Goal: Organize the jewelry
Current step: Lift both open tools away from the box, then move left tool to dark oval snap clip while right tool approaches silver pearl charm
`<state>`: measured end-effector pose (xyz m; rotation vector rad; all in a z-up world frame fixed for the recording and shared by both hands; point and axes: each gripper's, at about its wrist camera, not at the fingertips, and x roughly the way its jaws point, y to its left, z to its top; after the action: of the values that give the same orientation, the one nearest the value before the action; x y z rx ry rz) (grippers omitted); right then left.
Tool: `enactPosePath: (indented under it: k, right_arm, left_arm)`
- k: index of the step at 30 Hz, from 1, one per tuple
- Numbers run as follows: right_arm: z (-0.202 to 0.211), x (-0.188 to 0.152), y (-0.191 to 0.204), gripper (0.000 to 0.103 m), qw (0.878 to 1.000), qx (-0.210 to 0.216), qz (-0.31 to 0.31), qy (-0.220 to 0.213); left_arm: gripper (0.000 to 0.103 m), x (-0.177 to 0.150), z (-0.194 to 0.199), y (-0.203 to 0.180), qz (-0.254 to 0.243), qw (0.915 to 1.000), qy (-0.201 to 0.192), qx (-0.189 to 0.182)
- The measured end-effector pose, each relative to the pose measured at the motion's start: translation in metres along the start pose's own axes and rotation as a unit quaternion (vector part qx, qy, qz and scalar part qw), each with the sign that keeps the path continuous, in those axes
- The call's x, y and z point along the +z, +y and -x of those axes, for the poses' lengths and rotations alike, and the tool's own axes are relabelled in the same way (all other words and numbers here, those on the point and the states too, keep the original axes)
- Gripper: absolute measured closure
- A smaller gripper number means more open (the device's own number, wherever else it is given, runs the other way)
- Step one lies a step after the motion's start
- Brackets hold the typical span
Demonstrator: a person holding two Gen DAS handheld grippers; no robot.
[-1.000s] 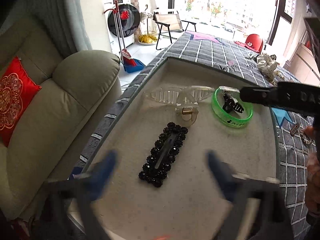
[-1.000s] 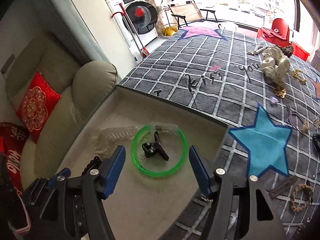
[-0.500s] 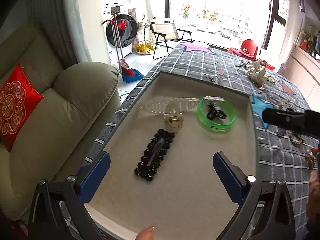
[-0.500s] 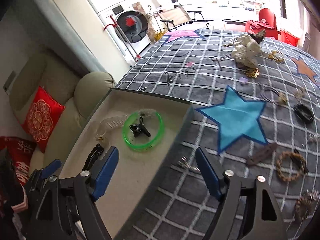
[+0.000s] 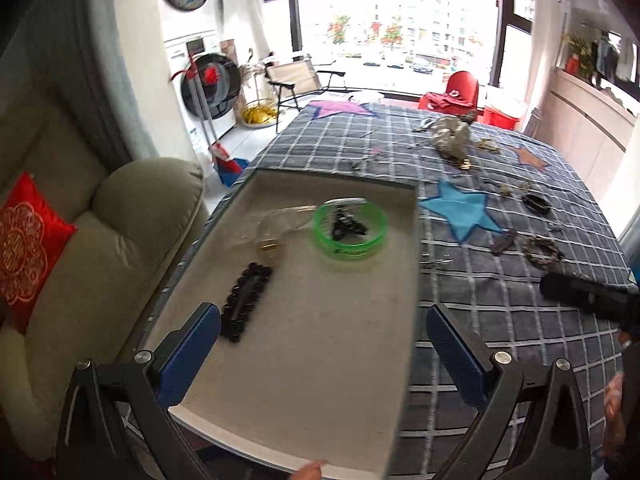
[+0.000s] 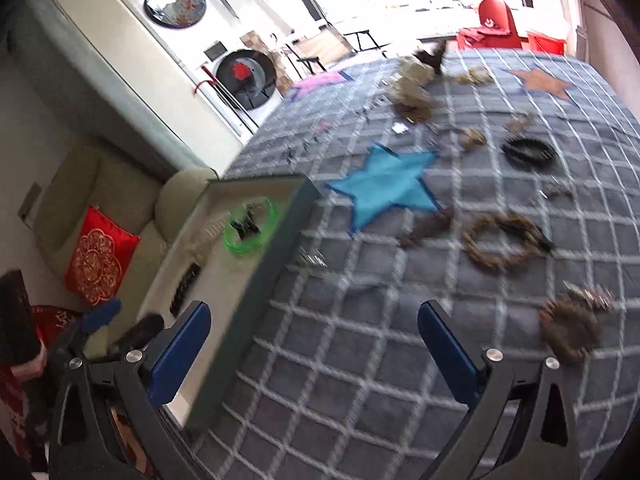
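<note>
**Both grippers hanging open over the tray and the blanket**

I am looking down on a grey checked blanket (image 5: 500,312) that is filling the right half of the left view, with a blue star patch (image 5: 460,214) at about 2 o'clock from the tray. The beige tray (image 5: 320,360) is lying on the blanket's left edge, beside a pale sofa (image 5: 120,232) at 9 o'clock.

I am holding my left gripper (image 5: 320,348) over the near part of the tray, its fingers standing wide apart and gripping nothing. My right gripper (image 6: 316,348) is hanging over the blanket just right of the tray's wall, its fingers also spread wide and empty.

Inside the tray, a green bangle (image 5: 350,230) is sitting toward 12 o'clock with a small black clip (image 5: 347,227) inside its ring. A black beaded hair clip (image 5: 246,300) is lying at 10 o'clock from my left fingers. On the blanket, a braided brown ring (image 6: 504,246) is lying at 1 o'clock from my right gripper, and a black ring (image 6: 528,154) is farther off.
</note>
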<state>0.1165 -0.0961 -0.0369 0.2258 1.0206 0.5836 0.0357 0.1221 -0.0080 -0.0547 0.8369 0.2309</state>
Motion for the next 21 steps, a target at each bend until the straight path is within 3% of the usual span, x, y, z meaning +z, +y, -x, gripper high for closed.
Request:
enactPosePath:
  k: [10,21]
  right_arm:
    - [0.051,-0.031,-0.061,0.000,0.997,-0.065,-0.039,-0.020]
    - [0.087,-0.058,-0.118,0.000,0.990,-0.118,-0.076,-0.032]
  left_arm:
    - [0.000,-0.006,0.007,-0.054,-0.040,0.9968,0.020,-0.066]
    - [0.000,-0.014,0.000,-0.113,-0.088,0.9905,0.045,-0.096]
